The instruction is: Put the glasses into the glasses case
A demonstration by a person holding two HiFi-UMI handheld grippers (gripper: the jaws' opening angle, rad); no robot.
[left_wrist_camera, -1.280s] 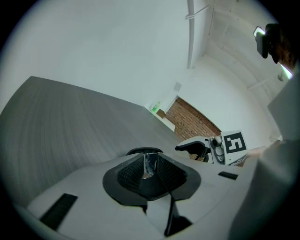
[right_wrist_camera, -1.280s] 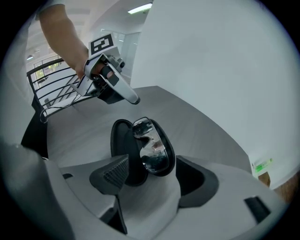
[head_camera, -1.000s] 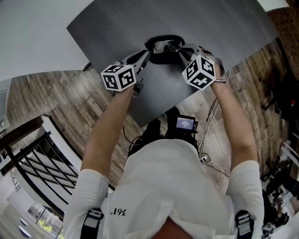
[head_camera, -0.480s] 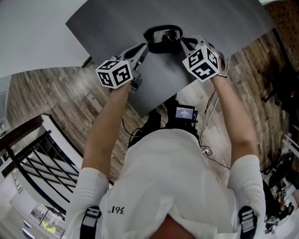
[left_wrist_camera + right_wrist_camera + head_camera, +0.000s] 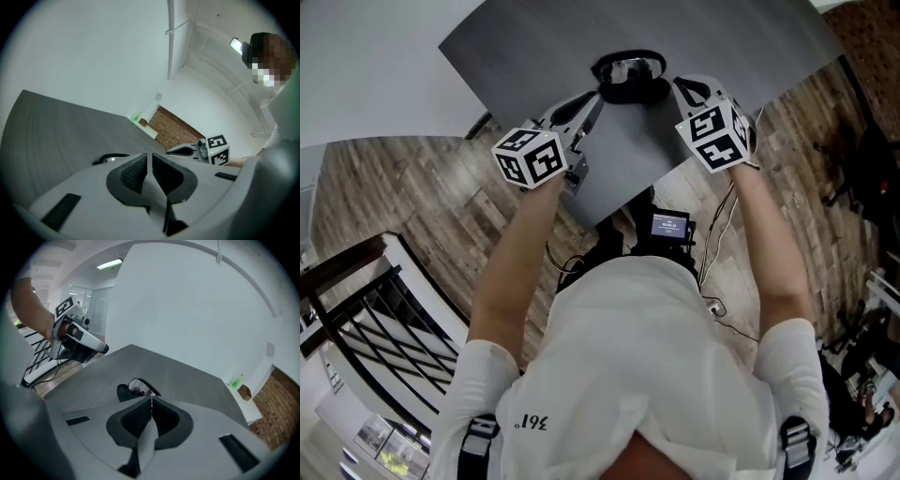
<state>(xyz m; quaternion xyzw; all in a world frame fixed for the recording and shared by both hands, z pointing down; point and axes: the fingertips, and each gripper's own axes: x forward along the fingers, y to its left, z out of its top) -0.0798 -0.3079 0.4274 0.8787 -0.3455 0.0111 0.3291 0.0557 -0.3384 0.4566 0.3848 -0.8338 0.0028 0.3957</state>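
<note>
Glasses (image 5: 630, 68) lie at the upper middle of the head view, inside the dark oval of the glasses case (image 5: 630, 94), which stands open on the grey desk (image 5: 534, 56). The lenses shine within the black rim, so I judge that the placing step is practically done.

The left gripper (image 5: 596, 101) is just to the left of the case and the right gripper (image 5: 677, 86) is just to the right of it. Both seem to be apart from it. In each gripper view the jaws are pressed together with no gap and have nothing between them.

If the case must also be closed, the next move calls for one gripper to steady the base while the other one takes the lid and folds it over. Its jaws would first have to open again. If not, the hands only need to go away without pushing the case.

Several things are hard to make out. I cannot tell whether the temples are folded or whether the frame sits fully below the rim. A lid or a hinge is not clearly seen in any view. In the right gripper view the jaws cover the near part of the glasses, at the middle of the frame. In the left gripper view only a thin dark piece of the case shows at the lower left, behind the jaws.
</note>
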